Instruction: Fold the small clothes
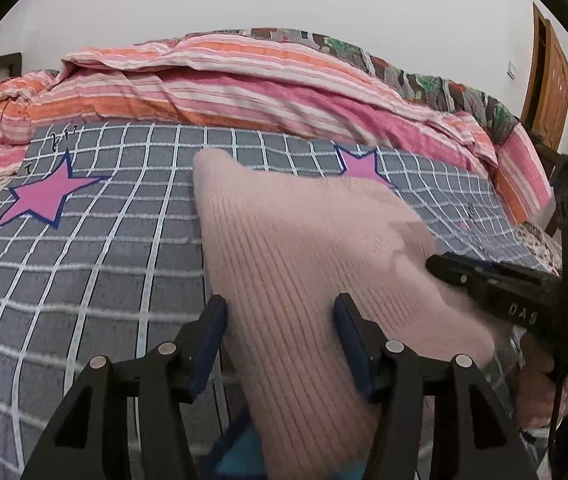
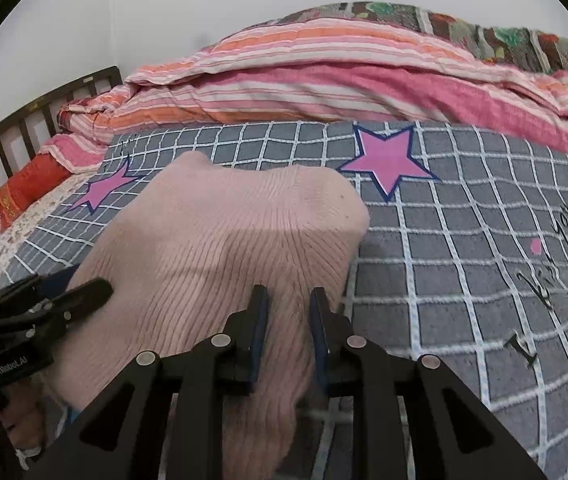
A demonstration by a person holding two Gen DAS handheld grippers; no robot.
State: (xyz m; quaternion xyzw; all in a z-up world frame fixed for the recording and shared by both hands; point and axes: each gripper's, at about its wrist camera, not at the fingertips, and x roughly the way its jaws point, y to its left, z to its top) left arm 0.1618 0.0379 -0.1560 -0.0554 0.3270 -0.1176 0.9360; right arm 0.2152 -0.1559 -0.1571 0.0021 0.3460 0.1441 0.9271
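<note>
A pale pink ribbed knit garment (image 1: 304, 240) (image 2: 223, 232) lies on a grey checked blanket (image 1: 103, 260) (image 2: 464, 280) with pink stars. Its near edge runs up between the fingers of both grippers and hangs toward the cameras. My left gripper (image 1: 281, 308) straddles the garment's left part. Its jaws stand wide, with a strip of blanket showing beside the left pad. My right gripper (image 2: 288, 296) has a narrower gap with the knit running through it, and the pads do not look pressed in. Each gripper also shows in the other's view: the right gripper (image 1: 440, 266), the left gripper (image 2: 83, 286).
A pink and orange striped quilt (image 1: 243, 80) (image 2: 324, 80) is heaped along the far side of the bed. A dark slatted headboard (image 2: 23, 128) and a red pillow (image 2: 27, 192) stand far left. A wooden door (image 1: 548, 80) is at the right. A hand (image 1: 544, 392) holds the right gripper.
</note>
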